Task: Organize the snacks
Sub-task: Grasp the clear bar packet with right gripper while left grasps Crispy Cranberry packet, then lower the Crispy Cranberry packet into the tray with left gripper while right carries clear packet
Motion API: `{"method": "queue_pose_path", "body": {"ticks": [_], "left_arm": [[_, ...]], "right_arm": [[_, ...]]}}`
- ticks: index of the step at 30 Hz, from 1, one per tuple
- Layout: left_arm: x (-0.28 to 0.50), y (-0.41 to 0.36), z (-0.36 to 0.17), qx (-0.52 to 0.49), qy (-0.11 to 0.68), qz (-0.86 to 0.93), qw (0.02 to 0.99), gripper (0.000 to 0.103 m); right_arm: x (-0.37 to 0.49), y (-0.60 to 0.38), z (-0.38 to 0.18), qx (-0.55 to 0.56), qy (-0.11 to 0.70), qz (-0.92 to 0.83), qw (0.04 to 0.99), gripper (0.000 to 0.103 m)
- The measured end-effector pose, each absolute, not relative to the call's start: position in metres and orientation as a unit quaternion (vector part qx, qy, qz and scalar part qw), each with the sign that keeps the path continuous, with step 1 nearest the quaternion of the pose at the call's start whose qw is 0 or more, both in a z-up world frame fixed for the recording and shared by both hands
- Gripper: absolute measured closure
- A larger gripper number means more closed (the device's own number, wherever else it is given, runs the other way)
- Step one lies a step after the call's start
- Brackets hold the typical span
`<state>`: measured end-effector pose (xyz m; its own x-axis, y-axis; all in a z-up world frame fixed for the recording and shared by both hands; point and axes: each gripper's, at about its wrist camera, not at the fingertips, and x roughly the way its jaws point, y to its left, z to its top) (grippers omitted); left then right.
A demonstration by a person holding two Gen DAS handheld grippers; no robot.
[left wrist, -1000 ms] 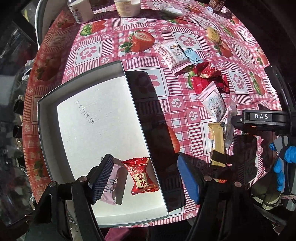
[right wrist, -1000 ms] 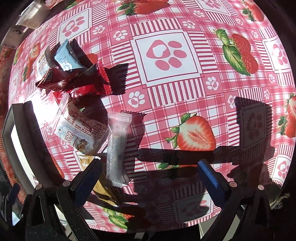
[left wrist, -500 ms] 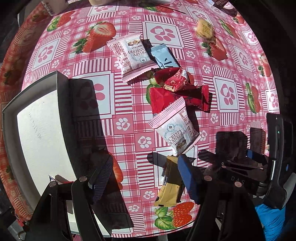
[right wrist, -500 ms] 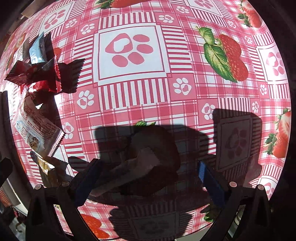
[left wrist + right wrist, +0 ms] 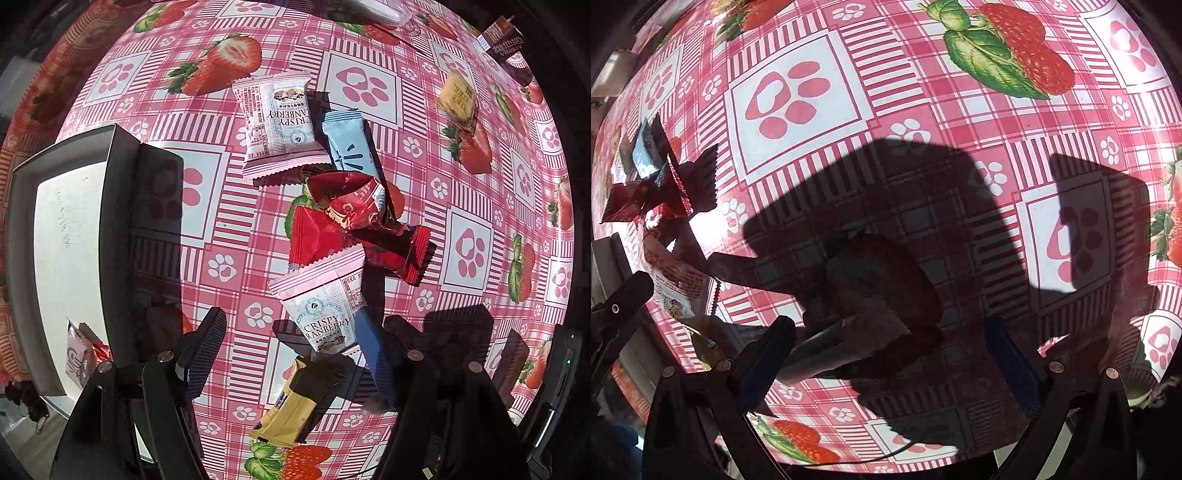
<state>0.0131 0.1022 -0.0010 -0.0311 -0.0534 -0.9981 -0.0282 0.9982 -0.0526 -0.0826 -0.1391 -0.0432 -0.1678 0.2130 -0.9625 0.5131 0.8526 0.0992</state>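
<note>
My left gripper (image 5: 291, 350) is open and empty, low over a pile of snacks. Its right finger (image 5: 373, 350) is beside a Crispy Cranberry packet (image 5: 321, 306). A yellow bar (image 5: 288, 410) lies below it. Red wrappers (image 5: 351, 221), a blue bar (image 5: 351, 144) and a second Crispy Cranberry packet (image 5: 279, 122) lie beyond. The grey box (image 5: 74, 236) at left holds a pink and a red snack (image 5: 79, 356). My right gripper (image 5: 886, 350) is open over the tablecloth, with a clear-wrapped bar (image 5: 846, 347) lying in shadow between its fingers.
A yellow biscuit packet (image 5: 458, 98) and a brown drink carton (image 5: 506, 48) lie at the far right of the strawberry tablecloth (image 5: 469, 254). The left gripper's finger (image 5: 620, 295) shows at the left edge of the right wrist view.
My left gripper has moved right, from over the box to the snack pile. My right gripper has moved right and down, with the clear-wrapped bar now between its fingers.
</note>
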Motion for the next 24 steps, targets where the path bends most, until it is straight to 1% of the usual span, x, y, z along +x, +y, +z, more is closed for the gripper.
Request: {"method": "queue_pose_path", "body": {"ticks": [2, 5, 12, 13, 14, 15, 16, 17, 18, 19, 20, 21, 24], "left_arm": [[0.012, 0.097, -0.004, -0.024, 0.718, -0.007, 0.696, 0.024], [0.008, 0.087, -0.012, -0.016, 0.731, -0.012, 0.682, 0.024], [0.011, 0.073, -0.028, 0.017, 0.739, -0.016, 0.674, 0.024], [0.012, 0.074, -0.031, 0.019, 0.741, -0.017, 0.671, 0.026], [0.013, 0.074, -0.032, 0.018, 0.741, -0.022, 0.671, 0.034], [0.012, 0.073, -0.030, 0.024, 0.740, -0.023, 0.672, 0.037], [0.013, 0.072, -0.029, 0.038, 0.734, -0.026, 0.677, 0.051], [0.013, 0.069, -0.028, 0.048, 0.729, -0.034, 0.682, 0.062], [0.014, 0.066, -0.029, 0.056, 0.727, -0.043, 0.683, 0.062], [0.014, 0.065, -0.029, 0.062, 0.725, -0.051, 0.684, 0.062], [0.012, 0.066, -0.028, 0.068, 0.723, -0.055, 0.685, 0.063], [0.010, 0.067, -0.027, 0.073, 0.722, -0.059, 0.686, 0.063], [0.001, 0.078, -0.016, 0.080, 0.711, -0.078, 0.695, 0.063]], "right_arm": [[-0.090, -0.145, -0.040, 0.295, 0.743, -0.131, 0.586, 0.000], [-0.096, -0.141, -0.049, 0.319, 0.749, -0.136, 0.565, 0.000], [-0.097, -0.117, -0.054, 0.244, 0.767, -0.162, 0.571, 0.000], [-0.098, -0.117, -0.054, 0.244, 0.765, -0.161, 0.573, 0.000], [-0.096, -0.113, -0.051, 0.245, 0.763, -0.157, 0.578, 0.000], [-0.098, -0.113, -0.048, 0.239, 0.760, -0.157, 0.584, 0.007], [-0.091, -0.097, -0.042, 0.230, 0.756, -0.156, 0.593, 0.019], [-0.092, -0.088, -0.031, 0.214, 0.751, -0.152, 0.606, 0.027], [-0.091, -0.086, -0.025, 0.199, 0.748, -0.145, 0.617, 0.050], [-0.090, -0.084, -0.020, 0.182, 0.744, -0.133, 0.629, 0.079], [-0.089, -0.079, -0.016, 0.179, 0.743, -0.111, 0.635, 0.087], [-0.089, -0.077, -0.017, 0.177, 0.748, -0.101, 0.631, 0.088], [-0.083, -0.069, -0.011, 0.190, 0.737, -0.067, 0.644, 0.088]]}}
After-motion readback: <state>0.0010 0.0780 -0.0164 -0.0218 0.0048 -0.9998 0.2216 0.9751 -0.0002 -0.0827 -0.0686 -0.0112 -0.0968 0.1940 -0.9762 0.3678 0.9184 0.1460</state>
